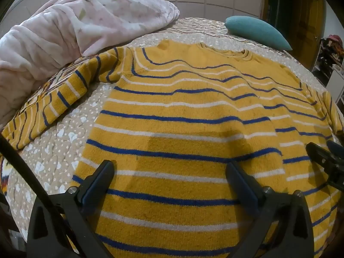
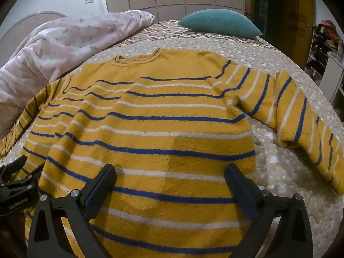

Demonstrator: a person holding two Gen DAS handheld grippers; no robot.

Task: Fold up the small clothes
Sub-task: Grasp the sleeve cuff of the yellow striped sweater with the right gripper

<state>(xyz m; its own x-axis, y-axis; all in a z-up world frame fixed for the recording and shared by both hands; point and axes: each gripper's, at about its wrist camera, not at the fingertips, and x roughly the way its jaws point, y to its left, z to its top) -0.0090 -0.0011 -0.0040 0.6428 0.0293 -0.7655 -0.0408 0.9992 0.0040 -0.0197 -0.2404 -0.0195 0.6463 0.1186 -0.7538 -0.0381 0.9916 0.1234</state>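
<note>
A mustard-yellow sweater with blue and white stripes lies spread flat on the bed, neck at the far side, both sleeves out to the sides. It also shows in the right wrist view. My left gripper is open and empty, hovering over the sweater's lower left part. My right gripper is open and empty over the lower right part. The right gripper shows at the right edge of the left wrist view, and the left gripper at the left edge of the right wrist view.
The bed has a beige quilted cover with white spots. A pink blanket is heaped at the far left. A teal pillow lies at the head. Shelves stand at the right.
</note>
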